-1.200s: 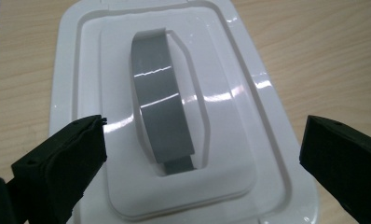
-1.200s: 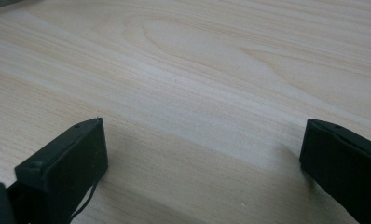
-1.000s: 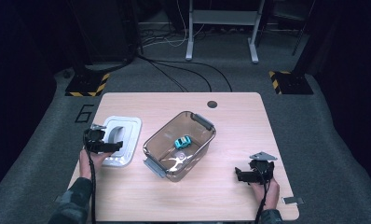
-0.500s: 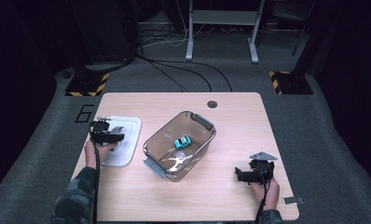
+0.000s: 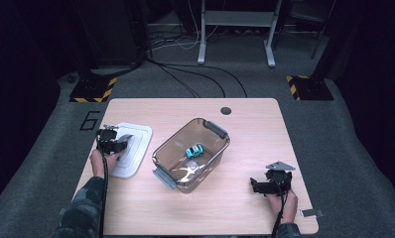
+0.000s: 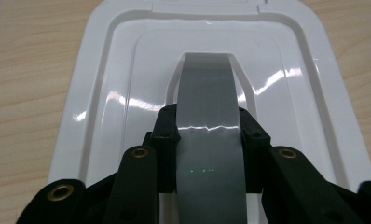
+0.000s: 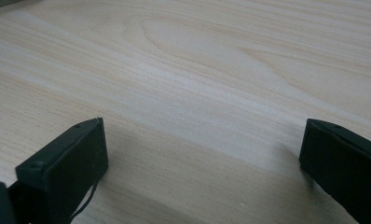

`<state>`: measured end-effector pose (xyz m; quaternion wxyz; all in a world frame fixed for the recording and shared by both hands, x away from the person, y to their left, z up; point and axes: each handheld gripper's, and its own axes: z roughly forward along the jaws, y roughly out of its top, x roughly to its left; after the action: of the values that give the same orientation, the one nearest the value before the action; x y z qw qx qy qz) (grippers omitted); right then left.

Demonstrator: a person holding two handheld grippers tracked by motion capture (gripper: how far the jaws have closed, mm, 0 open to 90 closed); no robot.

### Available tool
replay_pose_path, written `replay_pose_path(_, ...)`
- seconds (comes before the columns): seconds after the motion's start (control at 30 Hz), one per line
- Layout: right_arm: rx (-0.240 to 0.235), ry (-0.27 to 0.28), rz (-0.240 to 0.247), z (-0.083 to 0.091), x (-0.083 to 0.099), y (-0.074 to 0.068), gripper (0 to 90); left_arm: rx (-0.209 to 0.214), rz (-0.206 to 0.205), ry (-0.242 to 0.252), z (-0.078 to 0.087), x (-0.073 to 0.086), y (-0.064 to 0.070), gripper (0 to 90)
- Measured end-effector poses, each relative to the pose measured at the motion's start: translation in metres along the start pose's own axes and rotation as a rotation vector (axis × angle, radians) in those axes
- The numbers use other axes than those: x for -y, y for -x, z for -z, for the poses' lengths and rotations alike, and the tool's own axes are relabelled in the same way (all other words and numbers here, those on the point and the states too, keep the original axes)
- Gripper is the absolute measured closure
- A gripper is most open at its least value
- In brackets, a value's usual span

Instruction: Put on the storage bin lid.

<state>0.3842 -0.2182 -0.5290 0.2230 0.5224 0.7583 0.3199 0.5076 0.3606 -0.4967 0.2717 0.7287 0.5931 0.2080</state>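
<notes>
Fingers of the left gripper (image 6: 209, 135) pinch the grey handle (image 6: 207, 98) of the white lid (image 5: 133, 148), which lies flat at the left of the counter (image 5: 250, 124). Just right of it stands a clear tub (image 5: 191, 153) with a small blue toy car (image 5: 195, 150) inside. Far right, the right gripper (image 5: 255, 187) rests on bare wood, fingers spread wide.

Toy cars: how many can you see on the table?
1. A small turquoise toy car lies inside the clear plastic tub at the middle of the wooden table; none seems hidden.
</notes>
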Motion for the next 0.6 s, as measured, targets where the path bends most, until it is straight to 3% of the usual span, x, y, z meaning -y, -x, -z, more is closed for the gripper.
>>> replay_pose_path(0.4,-0.001,0.001,0.001,0.0,0.0,0.0,0.3,0.049,-0.06,0.046,0.021,-0.006,0.002,66.7)
replay_pose_path(0.6,0.0,0.001,0.0,0.0,0.0,0.0,0.4,0.069,-0.062,0.068,0.032,-0.011,0.003,66.8)
